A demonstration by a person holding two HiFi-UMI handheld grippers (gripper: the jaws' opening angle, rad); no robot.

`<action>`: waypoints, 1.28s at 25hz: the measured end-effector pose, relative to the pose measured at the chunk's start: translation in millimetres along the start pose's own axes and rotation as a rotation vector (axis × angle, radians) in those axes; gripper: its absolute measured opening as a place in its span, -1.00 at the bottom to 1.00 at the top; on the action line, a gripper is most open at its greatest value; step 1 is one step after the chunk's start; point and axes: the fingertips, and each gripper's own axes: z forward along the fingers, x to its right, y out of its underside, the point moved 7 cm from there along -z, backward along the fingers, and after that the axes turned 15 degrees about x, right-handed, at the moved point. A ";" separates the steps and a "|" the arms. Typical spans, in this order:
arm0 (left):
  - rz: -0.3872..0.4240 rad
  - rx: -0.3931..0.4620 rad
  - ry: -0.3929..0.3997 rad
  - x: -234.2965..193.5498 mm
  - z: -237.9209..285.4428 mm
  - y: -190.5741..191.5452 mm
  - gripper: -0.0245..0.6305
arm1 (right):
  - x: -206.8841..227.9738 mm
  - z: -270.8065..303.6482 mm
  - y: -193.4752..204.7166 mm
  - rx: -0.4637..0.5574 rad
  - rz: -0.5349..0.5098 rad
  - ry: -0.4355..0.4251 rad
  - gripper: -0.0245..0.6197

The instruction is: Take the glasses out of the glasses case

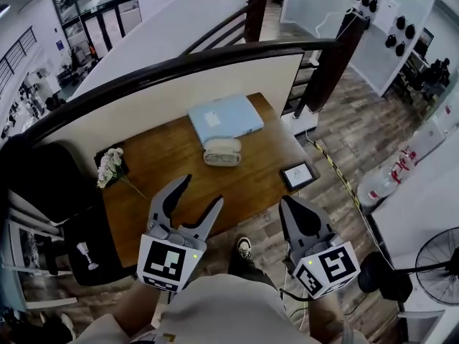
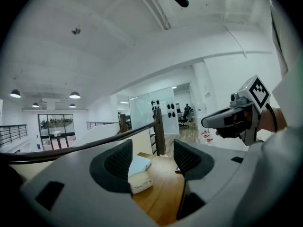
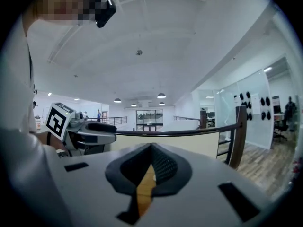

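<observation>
A cream-white glasses case [image 1: 222, 151] lies closed near the middle of the wooden table [image 1: 172, 156], just in front of a light-blue pouch [image 1: 225, 118]. No glasses show. My left gripper [image 1: 201, 192] hangs above the table's near edge, open and empty, well short of the case. In the left gripper view the case [image 2: 141, 182] and the pouch [image 2: 140, 164] show low between the spread jaws of the left gripper [image 2: 152, 160]. My right gripper [image 1: 290, 210] is off the table's near right corner. In its own view the right gripper [image 3: 151, 148] has jaws meeting at the tips, holding nothing.
White flowers [image 1: 111, 167] lie at the table's left edge and a small dark tablet [image 1: 298, 175] at its right edge. A curved dark railing [image 1: 215, 56] runs behind the table. A black chair [image 1: 64, 192] stands at left, a floor fan [image 1: 437, 264] at lower right.
</observation>
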 end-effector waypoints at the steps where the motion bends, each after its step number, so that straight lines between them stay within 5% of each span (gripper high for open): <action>1: 0.001 0.001 -0.026 -1.9 12.0 0.1 -0.08 | 13.3 9.8 0.5 -0.005 0.002 -0.023 -0.91; 16: 0.044 -0.103 -0.245 -19.5 139.4 30.7 -0.11 | 153.1 123.8 19.1 -0.032 0.052 -0.275 -0.91; 32: 0.094 -0.249 -0.261 -30.3 148.9 62.4 -0.11 | 166.2 167.4 55.3 -0.078 0.136 -0.360 -0.91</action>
